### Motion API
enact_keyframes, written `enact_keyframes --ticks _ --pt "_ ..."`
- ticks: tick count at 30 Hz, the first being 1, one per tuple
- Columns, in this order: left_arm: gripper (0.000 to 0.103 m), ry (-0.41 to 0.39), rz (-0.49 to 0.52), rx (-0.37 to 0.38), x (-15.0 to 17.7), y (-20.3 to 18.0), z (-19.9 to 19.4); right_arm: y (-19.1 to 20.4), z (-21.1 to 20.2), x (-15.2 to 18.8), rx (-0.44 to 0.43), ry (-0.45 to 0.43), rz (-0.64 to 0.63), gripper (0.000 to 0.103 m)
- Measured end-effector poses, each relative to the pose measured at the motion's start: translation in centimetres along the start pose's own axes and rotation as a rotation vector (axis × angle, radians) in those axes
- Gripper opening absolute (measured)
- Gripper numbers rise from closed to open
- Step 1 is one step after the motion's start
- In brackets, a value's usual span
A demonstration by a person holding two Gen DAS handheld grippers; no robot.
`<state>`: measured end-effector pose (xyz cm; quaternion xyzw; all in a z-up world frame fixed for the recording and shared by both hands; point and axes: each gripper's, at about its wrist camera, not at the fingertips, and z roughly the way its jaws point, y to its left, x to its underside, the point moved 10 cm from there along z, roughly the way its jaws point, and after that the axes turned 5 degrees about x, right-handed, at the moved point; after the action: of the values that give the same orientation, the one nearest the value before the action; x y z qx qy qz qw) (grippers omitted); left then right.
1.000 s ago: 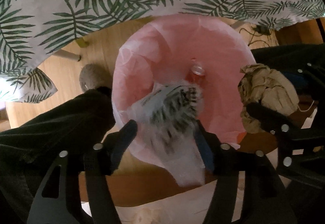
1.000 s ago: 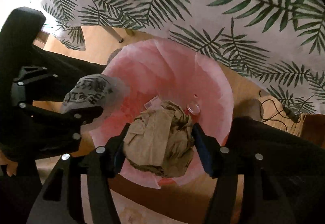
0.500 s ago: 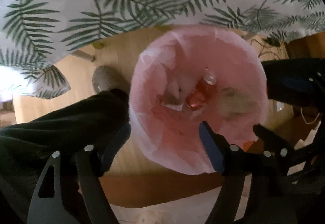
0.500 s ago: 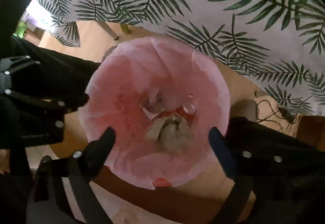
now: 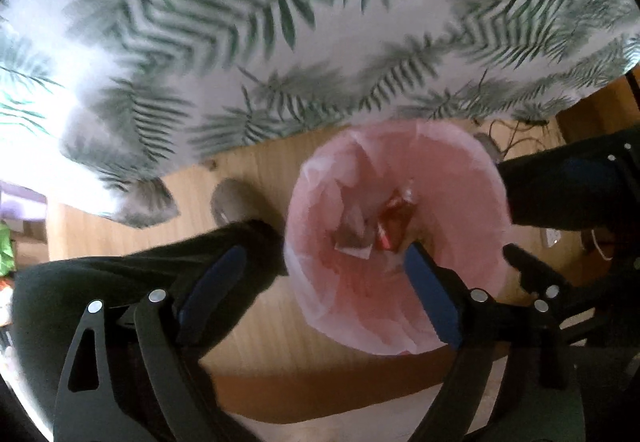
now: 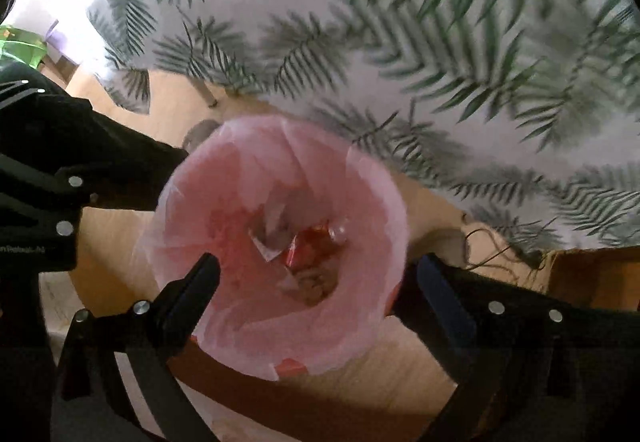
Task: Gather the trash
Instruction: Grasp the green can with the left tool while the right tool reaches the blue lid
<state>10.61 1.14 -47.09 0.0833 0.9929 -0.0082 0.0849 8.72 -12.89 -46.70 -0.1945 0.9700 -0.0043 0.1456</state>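
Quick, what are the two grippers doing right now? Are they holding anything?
Left gripper: jaws opening, nothing between them, above the pink bin bag.
Right gripper: open wide, holding nothing, above the same bag.

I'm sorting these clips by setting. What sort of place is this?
Probably a home room: a wooden floor, a table under a palm-leaf tablecloth, and a pink-lined trash bin beside it.

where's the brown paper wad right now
In the right wrist view the brown paper wad lies at the bottom of the pink-lined bin, just below the red wrapper, under the open right gripper.
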Motion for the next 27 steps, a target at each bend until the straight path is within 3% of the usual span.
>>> enact_keyframes --ticks 4,7,11,15,17,22,27 --pt "0.086 -0.118 0.002 -0.021 -1.6 0.1 -6.4 -1.8 -6.5 -1.6 0.035 -0.135 0.018 0.098" --pt "0.097 -0.249 0.006 -0.002 -3.7 -0.4 -12.8 -3.0 -11.7 -2.8 0.056 -0.236 0.029 0.098" --pt "0.097 -0.442 0.028 0.018 -8.3 -1.8 -22.1 -5.3 -18.7 -5.1 0.120 -0.376 0.053 0.098" --pt "0.097 -0.573 0.054 0.039 -12.8 -4.0 -28.7 -8.7 -24.6 -7.9 0.152 -0.495 0.117 0.098" --pt "0.097 -0.622 0.071 0.014 -15.5 -4.8 -31.1 -10.6 -27.6 -9.9 0.171 -0.562 0.150 0.098" --pt "0.097 -0.663 0.078 0.007 -20.8 -5.8 -32.6 -15.0 -30.8 -13.3 0.222 -0.636 0.206 0.098" --pt "0.097 -0.623 0.071 -0.021 -25.4 -6.2 -30.0 -18.2 -31.6 -15.4 0.241 -0.658 0.248 0.098"
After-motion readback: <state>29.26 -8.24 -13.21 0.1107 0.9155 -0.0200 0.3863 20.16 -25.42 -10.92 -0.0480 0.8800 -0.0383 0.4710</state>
